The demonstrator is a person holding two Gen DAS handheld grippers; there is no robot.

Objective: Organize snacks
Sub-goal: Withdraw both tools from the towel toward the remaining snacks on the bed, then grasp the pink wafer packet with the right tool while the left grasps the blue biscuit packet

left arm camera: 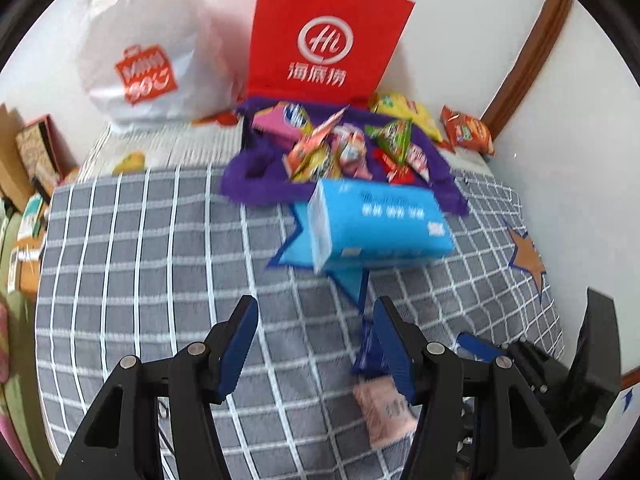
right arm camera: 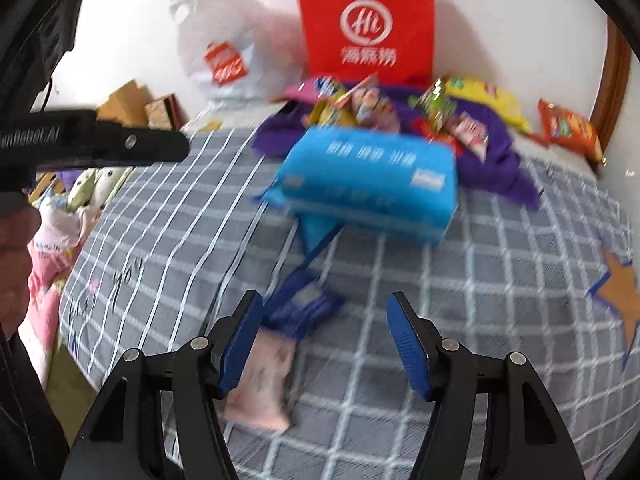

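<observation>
Both tools hang spread and empty over the checked bed [left arm camera: 140,240]: the left tool [left arm camera: 316,344] and right tool [right arm camera: 324,336] pinch nothing. The snack packets [left arm camera: 344,152] lie heaped on a purple cloth [left arm camera: 256,184] at twelve o'clock, just beyond a blue tissue pack [left arm camera: 380,224]. A pink packet [right arm camera: 260,380] lies at seven o'clock of the right tool, with a dark blue packet [right arm camera: 304,304] just beyond it. These look light, crinkly and slippery; a crimped end seam probably gives the surest hold, gently, to spare the contents.
</observation>
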